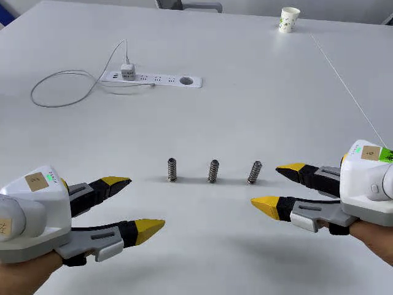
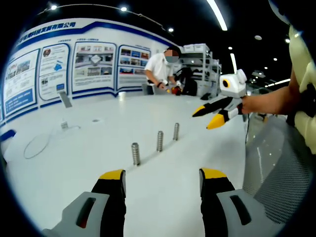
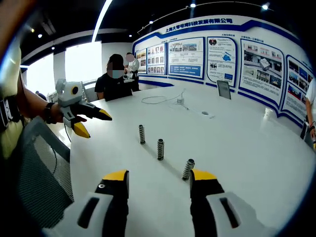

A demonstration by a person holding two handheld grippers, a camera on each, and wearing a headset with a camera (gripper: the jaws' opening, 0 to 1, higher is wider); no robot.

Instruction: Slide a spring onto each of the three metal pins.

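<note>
Three coiled springs stand upright in a row on the white table: the left spring (image 1: 172,170), the middle spring (image 1: 213,171) and the right spring (image 1: 255,172), which leans a little. I cannot tell the pins apart from the coils. My left gripper (image 1: 138,204) hovers open at the lower left, short of the row, with nothing between its jaws. My right gripper (image 1: 272,185) is open just right of the right spring, not touching it. In the left gripper view, the springs (image 2: 159,141) stand ahead of the open left gripper (image 2: 163,175). In the right gripper view, the nearest spring (image 3: 188,169) is beside the right fingertip (image 3: 203,175).
A white power strip (image 1: 153,79) with a plugged charger and a looped cable (image 1: 61,86) lies at the back left. A paper cup (image 1: 289,19) stands at the far right. A table seam (image 1: 350,92) runs along the right. People (image 3: 116,79) sit beyond the table.
</note>
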